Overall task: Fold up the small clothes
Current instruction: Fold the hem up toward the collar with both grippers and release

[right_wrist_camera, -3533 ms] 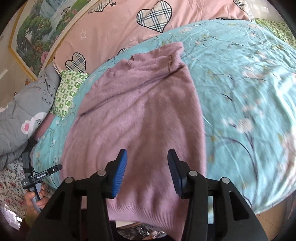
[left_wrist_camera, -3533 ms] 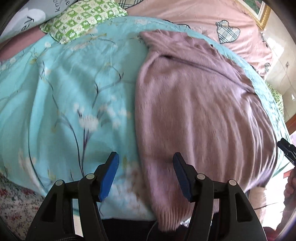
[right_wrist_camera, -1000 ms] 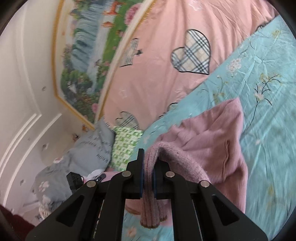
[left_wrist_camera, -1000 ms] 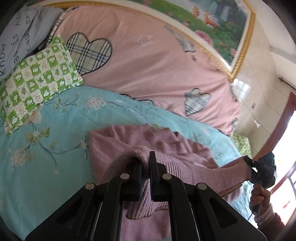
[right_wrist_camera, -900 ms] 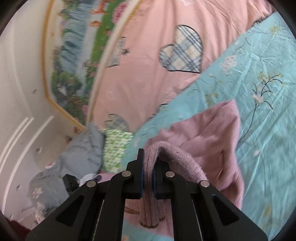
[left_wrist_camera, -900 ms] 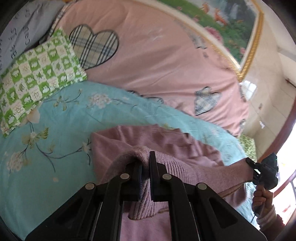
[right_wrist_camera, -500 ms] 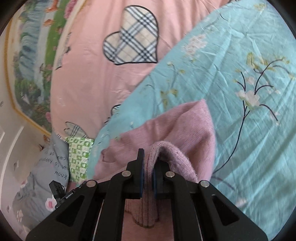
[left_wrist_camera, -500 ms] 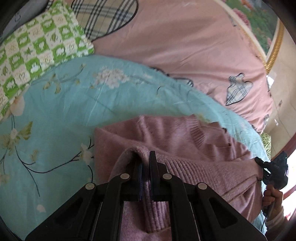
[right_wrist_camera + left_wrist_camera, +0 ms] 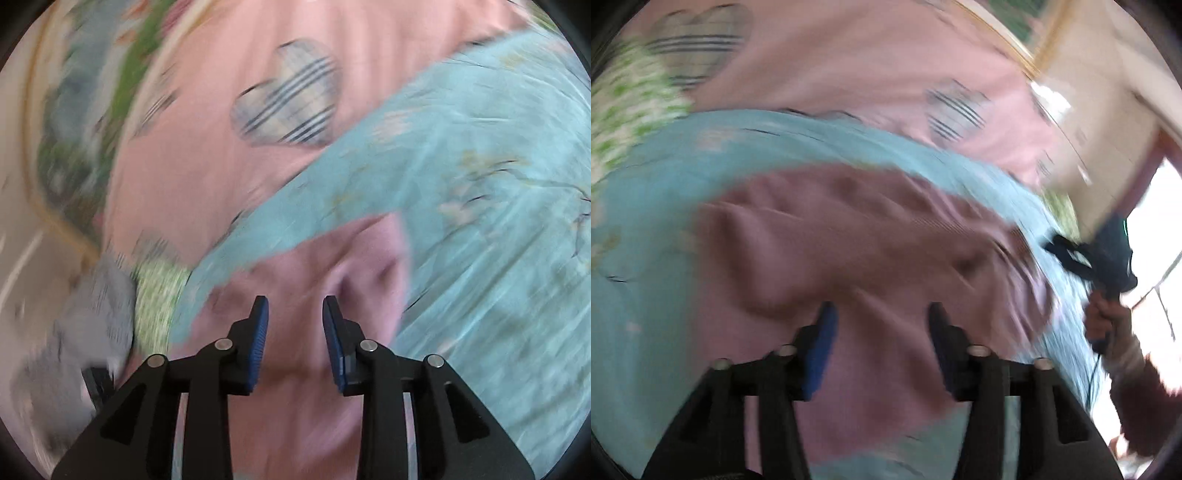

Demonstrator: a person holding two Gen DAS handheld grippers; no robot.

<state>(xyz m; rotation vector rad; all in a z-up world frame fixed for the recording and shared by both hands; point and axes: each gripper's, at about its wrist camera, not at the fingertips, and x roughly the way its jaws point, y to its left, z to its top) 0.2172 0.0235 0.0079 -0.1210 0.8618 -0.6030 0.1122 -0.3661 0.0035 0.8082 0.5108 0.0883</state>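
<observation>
both tongs have just been opening and have let go of the hem they pinched half a second ago. left tongs (image 9: 881,332) and right tongs (image 9: 293,325) stand apart over the mauve sweater (image 9: 849,240), which lies folded on the turquoise bed cover (image 9: 498,184).

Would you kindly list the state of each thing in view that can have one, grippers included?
Sweater: lying rumpled on the bedspread, folded over on itself, held by neither gripper.
Left gripper: open, jaws just opened, nothing pinched between them.
Right gripper: open, jaws just opened, sweater below but not clamped.
Bedspread: spread over the bed, wrinkled.
Green pillow: lying at the bed's far end.
</observation>
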